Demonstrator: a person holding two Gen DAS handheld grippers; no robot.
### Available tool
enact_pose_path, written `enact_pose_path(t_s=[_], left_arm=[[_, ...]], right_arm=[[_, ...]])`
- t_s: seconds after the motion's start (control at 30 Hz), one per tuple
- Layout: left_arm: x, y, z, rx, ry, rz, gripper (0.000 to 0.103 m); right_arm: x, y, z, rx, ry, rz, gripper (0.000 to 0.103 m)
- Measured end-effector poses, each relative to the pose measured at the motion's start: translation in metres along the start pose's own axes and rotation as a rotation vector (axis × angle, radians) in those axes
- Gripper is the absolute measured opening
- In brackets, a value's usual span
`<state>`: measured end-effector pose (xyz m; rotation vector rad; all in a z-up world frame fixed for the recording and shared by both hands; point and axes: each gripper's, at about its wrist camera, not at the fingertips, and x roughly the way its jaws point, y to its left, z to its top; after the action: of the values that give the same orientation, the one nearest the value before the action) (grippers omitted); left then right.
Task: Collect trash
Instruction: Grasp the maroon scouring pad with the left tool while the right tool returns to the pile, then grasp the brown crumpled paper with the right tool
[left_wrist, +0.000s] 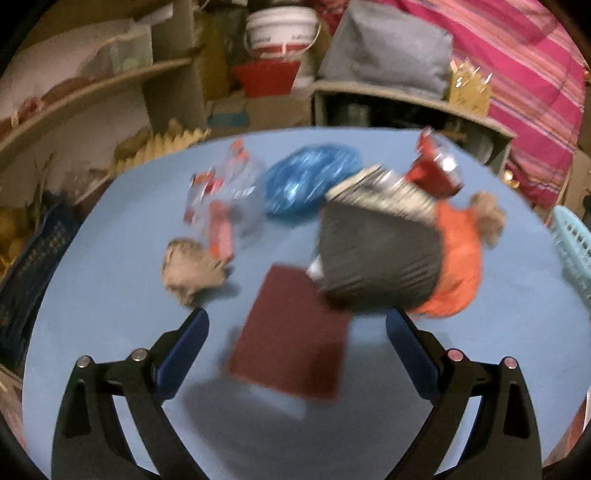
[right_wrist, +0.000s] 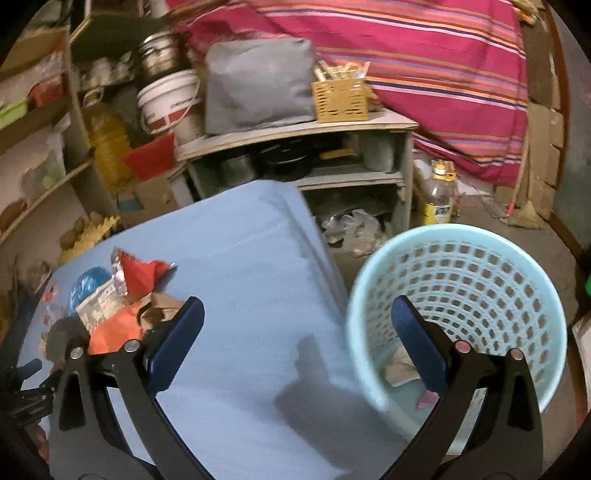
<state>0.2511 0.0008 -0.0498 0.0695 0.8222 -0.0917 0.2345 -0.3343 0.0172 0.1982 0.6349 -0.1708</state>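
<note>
In the left wrist view my left gripper (left_wrist: 297, 323) is open above the blue table (left_wrist: 110, 314), over a dark red card (left_wrist: 291, 336). Beyond it lie a dark grey packet (left_wrist: 380, 251), an orange wrapper (left_wrist: 458, 254), a red foil wrapper (left_wrist: 436, 166), a blue plastic bag (left_wrist: 310, 177), clear red-printed wrappers (left_wrist: 221, 192) and crumpled brown paper (left_wrist: 192, 266). In the right wrist view my right gripper (right_wrist: 297, 314) is open and empty, straddling the table edge and the light blue trash basket (right_wrist: 461, 280). Paper scraps (right_wrist: 400, 365) lie inside the basket. The trash pile (right_wrist: 122, 295) sits at the left.
Cluttered shelves (right_wrist: 295, 140) with a grey bag (right_wrist: 258, 85), a white bucket (right_wrist: 170, 99) and a yellow crate (right_wrist: 340, 96) stand behind the table. A bottle (right_wrist: 437, 195) stands on the floor beside the basket. A striped pink cloth (right_wrist: 424, 66) hangs behind.
</note>
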Motion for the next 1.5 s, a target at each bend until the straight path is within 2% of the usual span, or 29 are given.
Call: enact_pose_path(t_s=[0.07, 0.17, 0.33, 0.47, 0.5, 0.63, 0.67, 0.8, 0.97, 1.13, 1.23, 1.3, 1.5], left_arm=[[0.006, 0.008, 0.002, -0.029, 0.033, -0.026, 0.095], [0.011, 0.014, 0.003, -0.054, 0.046, -0.016, 0.095], [0.024, 0.015, 0.006, -0.045, 0.104, -0.052, 0.094], [0.027, 0.014, 0.010, -0.025, 0.103, -0.065, 0.092], [0.027, 0.014, 0.010, -0.023, 0.099, -0.061, 0.085], [0.025, 0.011, 0.011, 0.011, 0.081, -0.070, 0.070], [0.024, 0.010, 0.011, 0.025, 0.073, -0.068, 0.062], [0.020, 0.015, 0.009, 0.012, 0.062, -0.064, 0.062], [-0.008, 0.025, 0.016, -0.015, -0.044, -0.022, 0.062], [-0.033, 0.035, 0.026, -0.061, -0.142, 0.003, 0.062], [-0.044, 0.036, 0.030, -0.071, -0.195, 0.032, 0.062], [-0.050, 0.037, 0.032, -0.081, -0.230, 0.049, 0.062], [-0.060, 0.039, 0.031, -0.116, -0.272, 0.069, 0.062]], right_arm=[[0.009, 0.017, -0.001, -0.029, 0.012, 0.000, 0.099], [0.020, 0.036, -0.002, -0.053, 0.025, 0.019, 0.099], [0.038, 0.069, -0.007, -0.099, 0.045, 0.038, 0.099], [0.052, 0.087, -0.010, -0.151, 0.070, 0.042, 0.099], [0.054, 0.090, -0.011, -0.154, 0.075, 0.042, 0.099], [0.067, 0.101, -0.013, -0.160, 0.111, 0.068, 0.099], [0.070, 0.105, -0.014, -0.168, 0.118, 0.069, 0.099], [0.084, 0.121, -0.018, -0.222, 0.149, 0.057, 0.099], [0.090, 0.136, -0.021, -0.304, 0.145, 0.034, 0.098], [0.097, 0.142, -0.026, -0.332, 0.181, 0.048, 0.080], [0.097, 0.140, -0.025, -0.324, 0.183, 0.067, 0.062], [0.096, 0.138, -0.024, -0.312, 0.181, 0.081, 0.060], [0.080, 0.132, -0.019, -0.283, 0.145, 0.101, 0.060]])
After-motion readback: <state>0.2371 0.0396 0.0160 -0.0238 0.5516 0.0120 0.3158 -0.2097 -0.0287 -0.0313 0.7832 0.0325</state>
